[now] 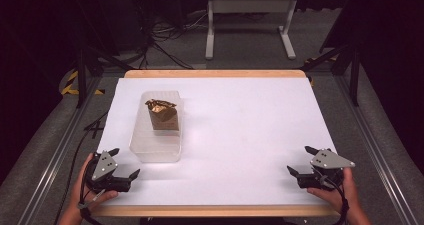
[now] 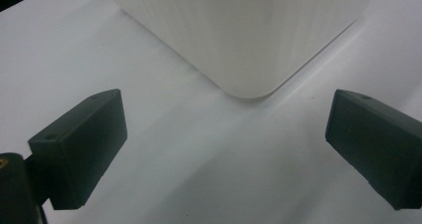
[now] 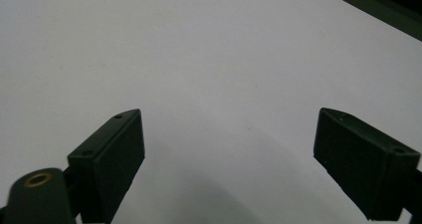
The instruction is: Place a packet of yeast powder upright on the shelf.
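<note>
At the near left corner of the white table, left gripper held in a hand, jaws spread wide with nothing between them, resting just short of the near end of a translucent ribbed plastic container. In the left gripper view, only a rounded near corner of that container visible, the rest cut off by the top edge, and the contents not to be made out through the milky wall. From above, inside the container toward its far end, a small brown paper bag with a crumpled, shiny top; hard to tell whether open or folded shut, and its lower part blurred by the plastic. Middle of the table bare and white. At the near right corner, right gripper in the other hand, jaws likewise standing wide apart and gripping nothing, well apart from the container. In the right gripper view, plain table surface ahead of the two black jaws, with a dark strip beyond the table edge at top right, too dim to identify.
</note>
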### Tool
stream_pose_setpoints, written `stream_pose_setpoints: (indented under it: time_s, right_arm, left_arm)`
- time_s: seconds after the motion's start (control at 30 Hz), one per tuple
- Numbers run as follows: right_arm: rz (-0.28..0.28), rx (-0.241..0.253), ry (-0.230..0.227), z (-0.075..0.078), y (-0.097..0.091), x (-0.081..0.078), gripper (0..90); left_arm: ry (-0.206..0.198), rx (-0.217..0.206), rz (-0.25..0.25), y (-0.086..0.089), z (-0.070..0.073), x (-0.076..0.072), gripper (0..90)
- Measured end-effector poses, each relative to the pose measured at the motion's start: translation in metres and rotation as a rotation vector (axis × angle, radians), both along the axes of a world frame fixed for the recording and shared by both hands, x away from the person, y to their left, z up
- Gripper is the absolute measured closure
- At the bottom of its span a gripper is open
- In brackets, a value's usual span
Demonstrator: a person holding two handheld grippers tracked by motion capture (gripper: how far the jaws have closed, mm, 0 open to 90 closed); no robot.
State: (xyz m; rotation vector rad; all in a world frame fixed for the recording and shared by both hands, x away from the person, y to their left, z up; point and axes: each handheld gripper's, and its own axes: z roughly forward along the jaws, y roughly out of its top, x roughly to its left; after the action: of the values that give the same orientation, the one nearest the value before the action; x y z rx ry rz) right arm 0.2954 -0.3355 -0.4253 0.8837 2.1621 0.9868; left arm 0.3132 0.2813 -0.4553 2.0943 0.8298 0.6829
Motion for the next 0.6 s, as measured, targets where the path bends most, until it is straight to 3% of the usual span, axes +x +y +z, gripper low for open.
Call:
stream_pose_setpoints:
  time_s: [0.1,0.5,0.6]
  right_arm:
    - [-0.039,0.035,-0.003,-0.003,-0.009,-0.004,10.7]
    - [-0.178,0.094,-0.023,-0.01,-0.031,-0.013,9.5]
    - [-0.188,0.111,-0.041,-0.007,-0.034,-0.016,9.2]
  left_arm:
    - [0.002,0.001,0.001,0.0,0.0,0.0,3.7]
    - [-0.003,-0.014,0.006,0.003,0.001,0.003,3.7]
    - [0.005,-0.017,-0.002,0.002,0.0,0.004,3.7]
